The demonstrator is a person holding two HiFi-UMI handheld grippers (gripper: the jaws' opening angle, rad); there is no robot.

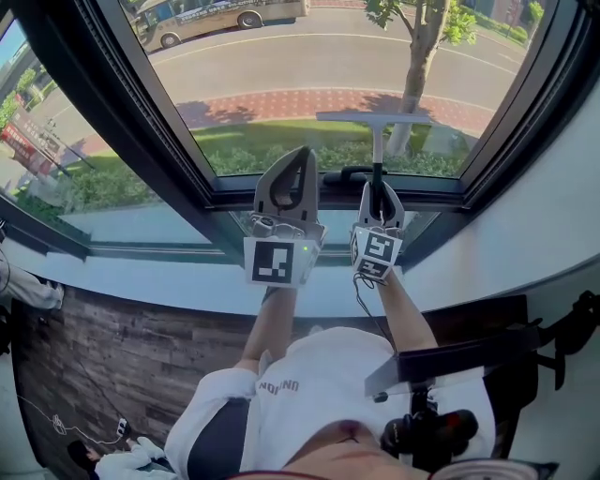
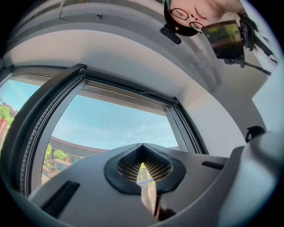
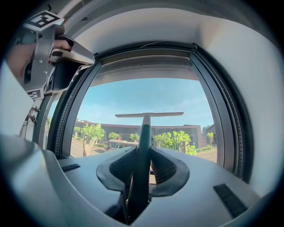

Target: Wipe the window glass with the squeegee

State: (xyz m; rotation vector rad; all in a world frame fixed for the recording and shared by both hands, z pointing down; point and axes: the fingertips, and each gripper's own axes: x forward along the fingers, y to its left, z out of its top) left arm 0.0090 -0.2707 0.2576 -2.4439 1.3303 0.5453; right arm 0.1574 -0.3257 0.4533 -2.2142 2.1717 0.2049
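Your squeegee [image 1: 376, 141]: dark green handle, pale grey blade. Your left gripper [image 1: 298, 155] and right gripper [image 1: 379, 192]: grey shells, black pads [image 3: 171, 167] with a fine grid texture. Marker cubes [image 1: 278, 262]: black squares on white. Window frame [image 1: 141, 131]: black. Floor [image 1: 131, 347]: dark brown wood grain. Your shirt [image 1: 319, 384]: white.

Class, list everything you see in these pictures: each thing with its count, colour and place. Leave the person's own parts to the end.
squeegee: one, dark green handle with grey blade, upright before the glass
window glass: several panes, clear, ahead
frame: one, black, around the panes
sill: one, pale grey, below the window
floor: dark wood, lower left
bus: one, pale, on the road outside
tree: one, green, outside beyond the squeegee
left gripper: one, grey, shut and empty, raised beside the right one
right gripper: one, grey, shut on the squeegee handle
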